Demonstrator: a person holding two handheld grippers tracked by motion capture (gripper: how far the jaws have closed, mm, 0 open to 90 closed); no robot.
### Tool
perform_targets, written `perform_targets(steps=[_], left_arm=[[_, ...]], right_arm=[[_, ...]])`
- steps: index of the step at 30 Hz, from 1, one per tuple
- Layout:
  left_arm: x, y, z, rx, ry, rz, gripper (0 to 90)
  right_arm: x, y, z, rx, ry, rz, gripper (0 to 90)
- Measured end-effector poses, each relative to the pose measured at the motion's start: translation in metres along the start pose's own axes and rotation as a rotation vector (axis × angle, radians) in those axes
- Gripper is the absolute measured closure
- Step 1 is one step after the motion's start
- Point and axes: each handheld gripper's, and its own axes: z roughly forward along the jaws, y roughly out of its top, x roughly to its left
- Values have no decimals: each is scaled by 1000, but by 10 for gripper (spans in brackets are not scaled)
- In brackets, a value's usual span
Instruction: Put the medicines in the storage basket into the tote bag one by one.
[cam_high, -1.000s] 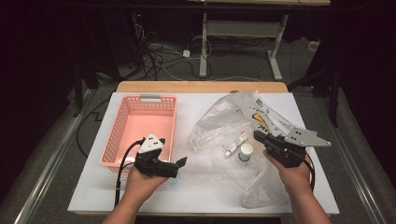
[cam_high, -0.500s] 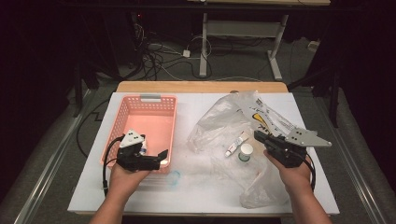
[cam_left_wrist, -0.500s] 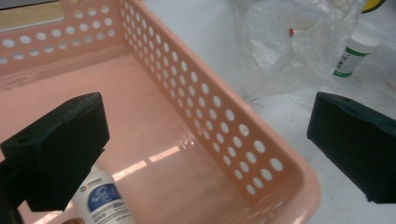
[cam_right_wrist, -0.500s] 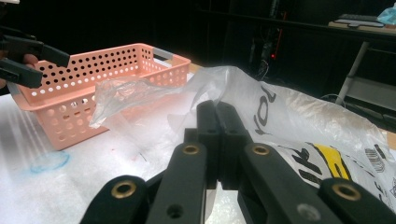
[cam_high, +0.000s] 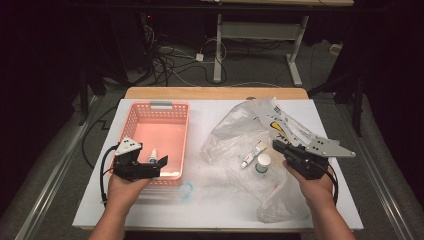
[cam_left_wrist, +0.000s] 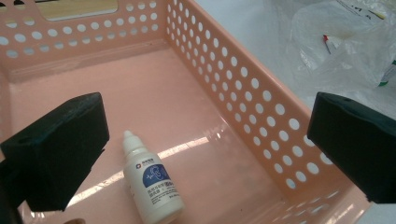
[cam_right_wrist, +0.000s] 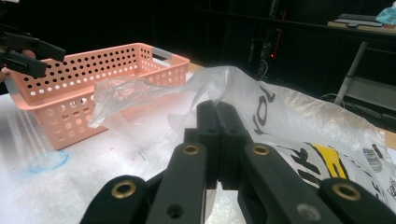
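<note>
- High view: the left tongs (cam_high: 159, 162) are held wide open over the near end of the pink basket (cam_high: 170, 107), nothing gripped; the dropper bottle (cam_left_wrist: 152, 185) is seen lying on the basket floor between the jaws.
- A careless withdrawal could catch the basket wall, and the basket could be dragged across the surface (cam_high: 215, 210).
- The right tongs (cam_right_wrist: 217, 128) are seen fully shut on the plastic bag (cam_right_wrist: 280, 116), it seems; the film is slippery, so the pinch could be lost.
- If the bag is tugged, the tube (cam_high: 254, 152) and small jar (cam_high: 262, 162) on it could be rolled off.
</note>
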Motion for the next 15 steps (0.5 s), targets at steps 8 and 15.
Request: perform_targets(steps=[8, 15], left_arm=[[7, 8, -3, -2, 8, -6, 0], [14, 22, 5, 59, 13, -19, 0]], right_arm=[[0, 0, -2, 0, -3, 7, 900], [-1, 0, -2, -3, -7, 5, 900]])
